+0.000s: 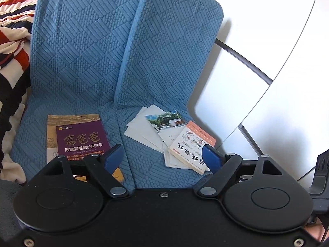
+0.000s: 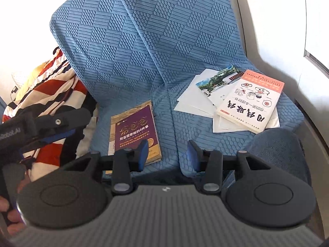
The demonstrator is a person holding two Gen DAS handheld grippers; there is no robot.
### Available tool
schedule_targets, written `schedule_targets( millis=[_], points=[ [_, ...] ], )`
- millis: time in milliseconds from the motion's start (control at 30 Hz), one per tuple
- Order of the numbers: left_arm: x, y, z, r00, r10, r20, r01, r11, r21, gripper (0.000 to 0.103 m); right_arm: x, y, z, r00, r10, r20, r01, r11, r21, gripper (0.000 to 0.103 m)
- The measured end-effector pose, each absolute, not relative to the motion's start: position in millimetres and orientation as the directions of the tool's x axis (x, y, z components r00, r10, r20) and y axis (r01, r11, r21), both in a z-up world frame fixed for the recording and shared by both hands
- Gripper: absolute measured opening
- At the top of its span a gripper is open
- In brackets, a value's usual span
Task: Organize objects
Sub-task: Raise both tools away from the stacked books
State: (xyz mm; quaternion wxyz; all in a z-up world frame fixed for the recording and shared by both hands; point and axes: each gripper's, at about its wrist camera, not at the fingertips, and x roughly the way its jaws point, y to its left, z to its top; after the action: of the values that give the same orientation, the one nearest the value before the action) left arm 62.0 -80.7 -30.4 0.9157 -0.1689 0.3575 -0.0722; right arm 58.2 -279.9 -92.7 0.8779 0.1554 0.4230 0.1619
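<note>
- The purple book (image 2: 136, 134) lies on a tan book (image 1: 53, 135) on the left seat cushion; the white cartoon-cover book (image 2: 251, 100) tops loose papers (image 2: 195, 98) and a photo card (image 2: 219, 78) on the right cushion.
- Left gripper (image 1: 163, 157): jaws wide apart, empty. Right gripper (image 2: 167, 154): jaws apart, empty, near the purple book's lower corner.
- Risk: lifting the white book could drag the loose sheets off the blue sofa cover (image 2: 144, 51).
- No containers in view.
</note>
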Motion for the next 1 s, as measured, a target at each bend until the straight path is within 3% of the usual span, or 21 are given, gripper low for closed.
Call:
schedule_targets(
  millis=[1000],
  points=[
    [93, -161, -48, 0.671, -0.363, -0.646, 0.133, 0.917, -0.377, 0.083, 50, -351, -112, 0.628, 0.294, -0.721, 0.002, 0.925, 0.379, 0.046]
  ],
)
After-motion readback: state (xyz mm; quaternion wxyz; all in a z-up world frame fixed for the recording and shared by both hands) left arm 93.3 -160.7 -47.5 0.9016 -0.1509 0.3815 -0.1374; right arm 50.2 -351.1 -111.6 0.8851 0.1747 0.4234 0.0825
